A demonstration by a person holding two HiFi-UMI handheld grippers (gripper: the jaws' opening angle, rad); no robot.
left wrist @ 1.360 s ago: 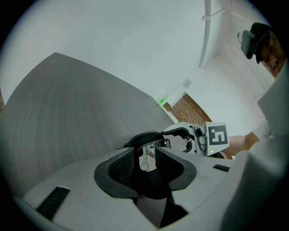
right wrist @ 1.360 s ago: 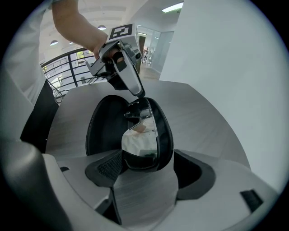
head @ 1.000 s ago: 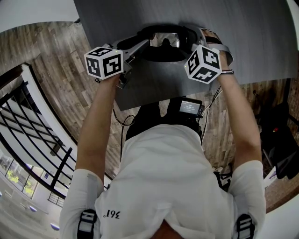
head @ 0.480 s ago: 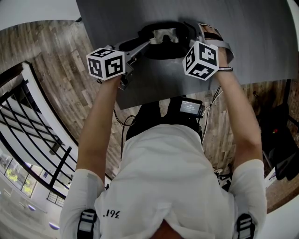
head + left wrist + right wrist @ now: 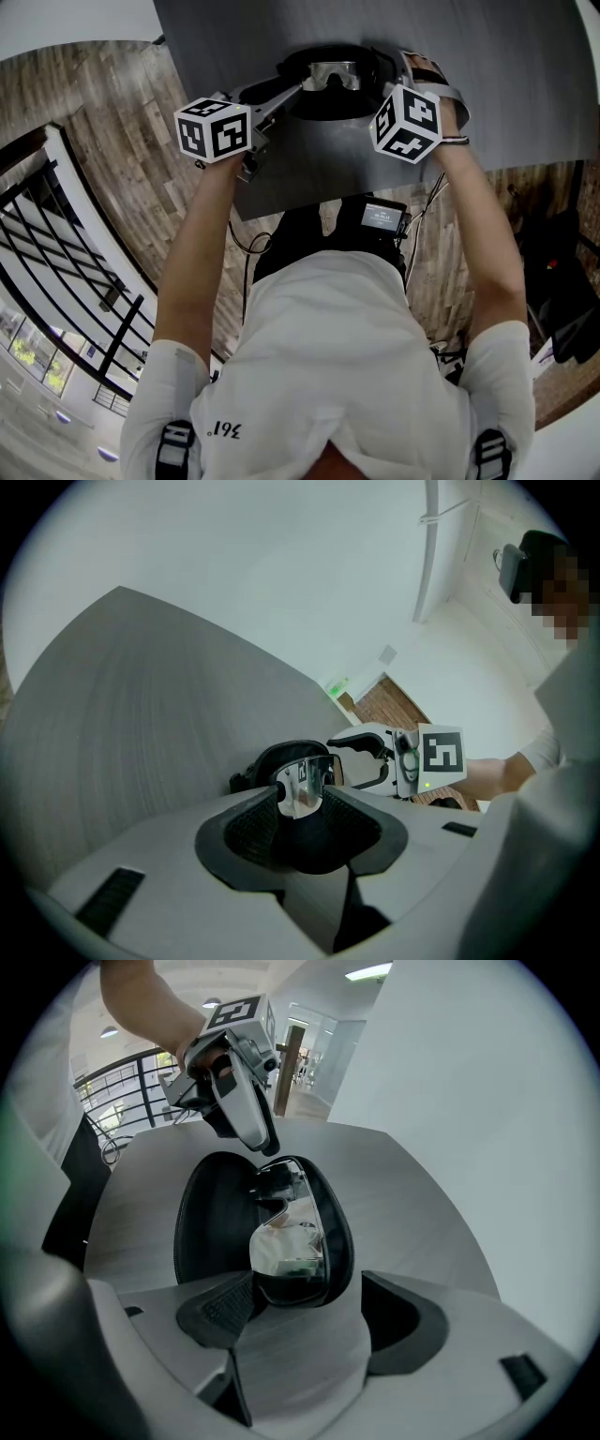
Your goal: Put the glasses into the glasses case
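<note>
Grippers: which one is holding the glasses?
The left gripper: its jaws pinch one end of the glasses. The right gripper has its jaws wide apart, closed on nothing.

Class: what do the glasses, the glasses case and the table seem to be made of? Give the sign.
Glasses: clear glossy lens, plastic or glass, since it mirrors the room; dark frame, likely plastic. Glasses case: black, dull, rounded rigid shell; moulded plastic or fabric-covered, unclear. Table: grey matte top with fine straight grain, probably laminate.

Glossy mirror-lensed glasses, matt table
</note>
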